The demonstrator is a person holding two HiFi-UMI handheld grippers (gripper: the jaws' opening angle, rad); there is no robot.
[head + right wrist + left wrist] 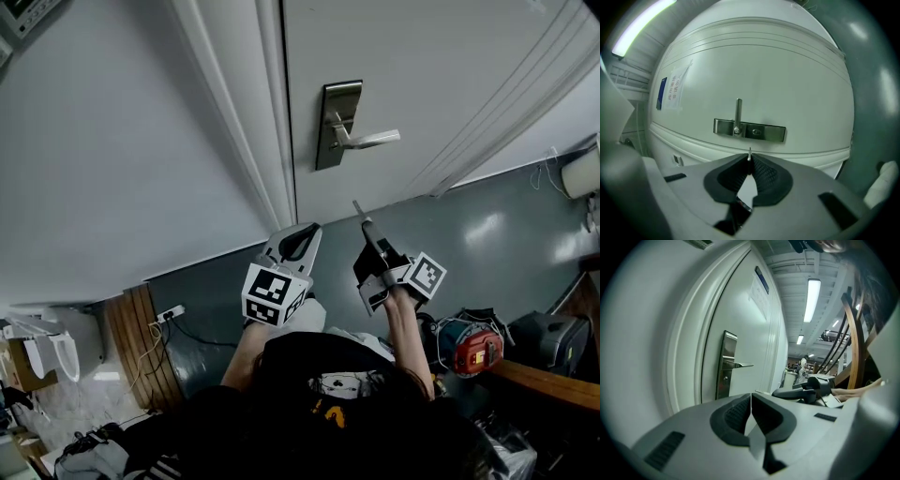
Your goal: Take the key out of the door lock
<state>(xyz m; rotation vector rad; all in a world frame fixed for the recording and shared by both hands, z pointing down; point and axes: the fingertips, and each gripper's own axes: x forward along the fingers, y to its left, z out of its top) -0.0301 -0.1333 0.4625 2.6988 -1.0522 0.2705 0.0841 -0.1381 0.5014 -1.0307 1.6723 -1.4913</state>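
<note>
Metal key (749, 153) clenched in right tongs (749, 160), clear of the door lock (771, 133); left tongs (751, 398) closed, empty. Grip firmly, retreat straight.

A white power strip (171, 312) with a dark cable sat near a wooden slatted panel (141, 352). A red-and-blue machine (472, 345) rested beside the grey floor (506, 234). A fluorescent ceiling lamp (812, 298) glowed overhead. A paper notice (678, 84) hung just beside a blue label (661, 93).
</note>
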